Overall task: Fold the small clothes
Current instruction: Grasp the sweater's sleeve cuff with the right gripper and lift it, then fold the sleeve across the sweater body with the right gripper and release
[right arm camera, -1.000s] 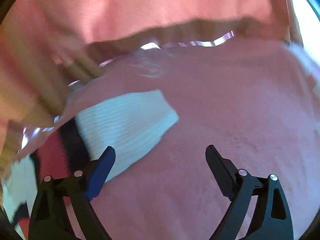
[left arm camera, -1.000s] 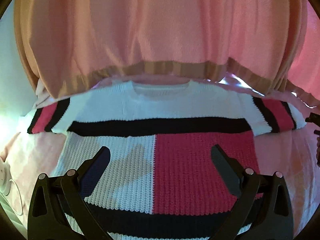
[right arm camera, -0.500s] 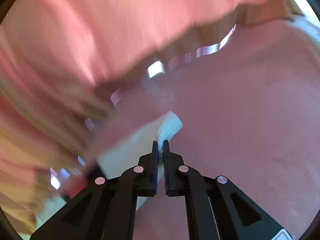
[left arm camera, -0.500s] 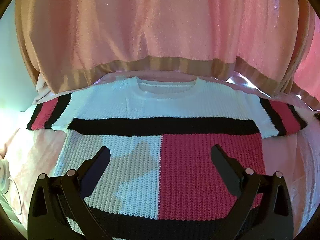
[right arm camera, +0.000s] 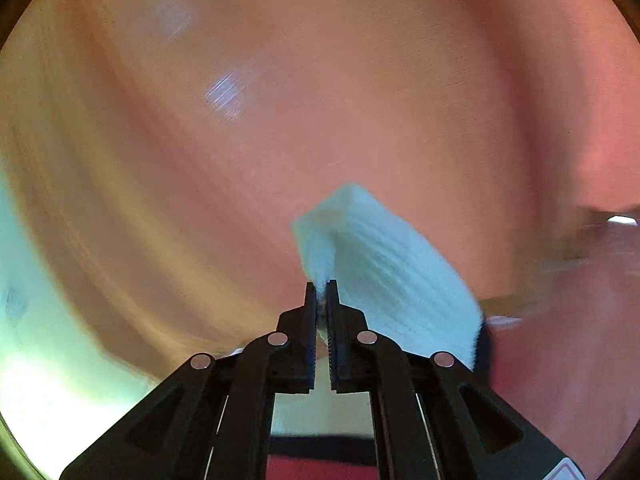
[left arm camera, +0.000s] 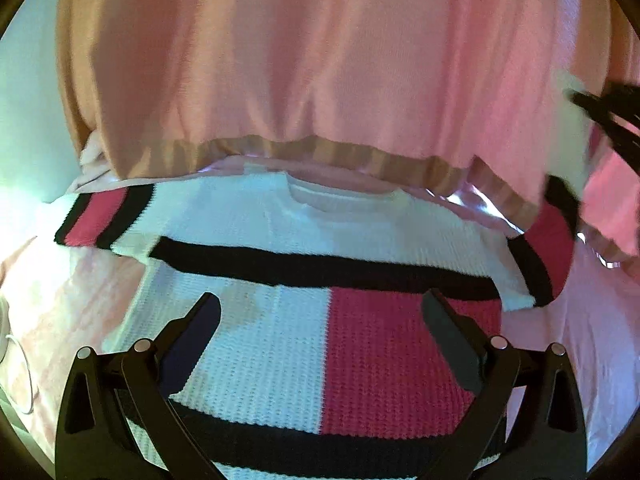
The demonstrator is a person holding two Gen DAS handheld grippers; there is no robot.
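A small knitted sweater (left arm camera: 304,320), white with black bands and red blocks, is lying spread face up on a pink bed cover (left arm camera: 580,312), its neckline pointing away from the left wrist camera. Just beyond the neckline a person's pink garment (left arm camera: 320,64) with a tan ribbed hem is filling the upper part of the view. The sweater's left-hand sleeve, as that camera sees it, is lying flat on the cover beside the body. The sleeve on the other side is being lifted off the cover, rising toward the blurred right gripper (left arm camera: 600,116) at the edge of the view.

The left gripper (left arm camera: 320,312) is hovering over the sweater's lower body with its jaws standing wide apart and nothing between them.

In the right wrist view the right gripper (right arm camera: 321,292) is clamped tight on the white ribbed cuff (right arm camera: 384,268) of that raised sleeve, the knit pinched between the nearly touching pads and fanning out beyond them, with a black band showing where the cuff ends. Behind the cuff the pink garment is smeared with blur
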